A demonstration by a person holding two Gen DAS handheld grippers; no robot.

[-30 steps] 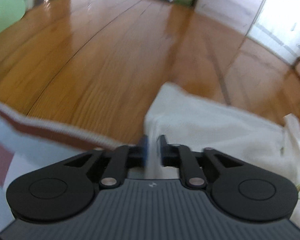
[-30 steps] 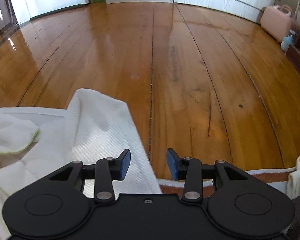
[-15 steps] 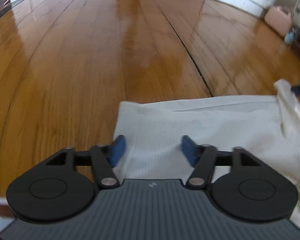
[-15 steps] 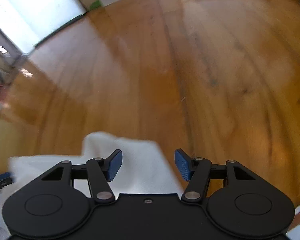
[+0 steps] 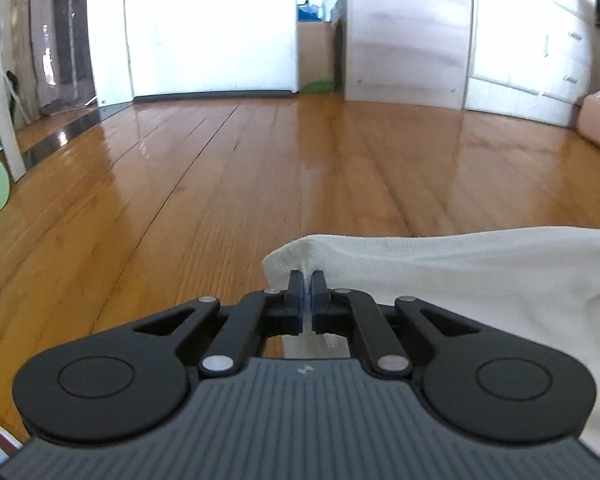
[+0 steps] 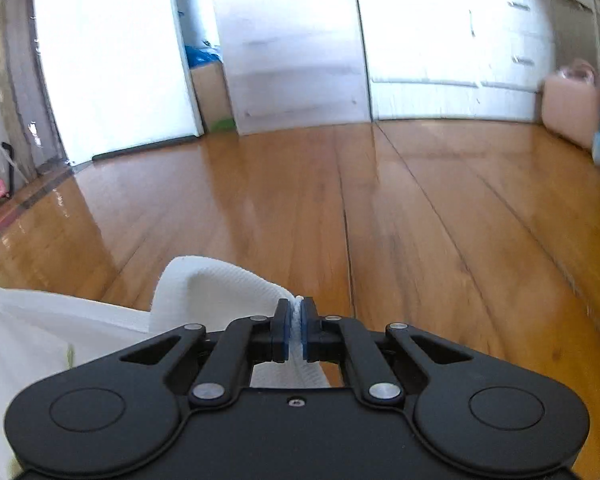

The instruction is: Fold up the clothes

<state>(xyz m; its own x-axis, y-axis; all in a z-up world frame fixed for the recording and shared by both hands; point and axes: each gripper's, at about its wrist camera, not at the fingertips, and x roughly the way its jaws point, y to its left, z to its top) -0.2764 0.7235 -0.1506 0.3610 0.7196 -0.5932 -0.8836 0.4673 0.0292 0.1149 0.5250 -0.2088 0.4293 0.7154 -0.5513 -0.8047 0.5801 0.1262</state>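
Both grippers' fingers [image 5: 296, 286] [image 6: 281, 320] pinch the white garment's [image 5: 480, 276] corners.

Bare wooden floor [image 5: 228, 184] ahead; white cabinets [image 6: 452, 40] wall the far end.

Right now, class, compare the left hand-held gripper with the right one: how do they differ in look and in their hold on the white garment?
The left hand-held gripper has a ribbed grey body; the right hand-held gripper has a plain black one. The white garment spreads rightward from the left one's pinch, leftward from the right one's. Both are shut on its edge, having just closed, above the wooden floor.
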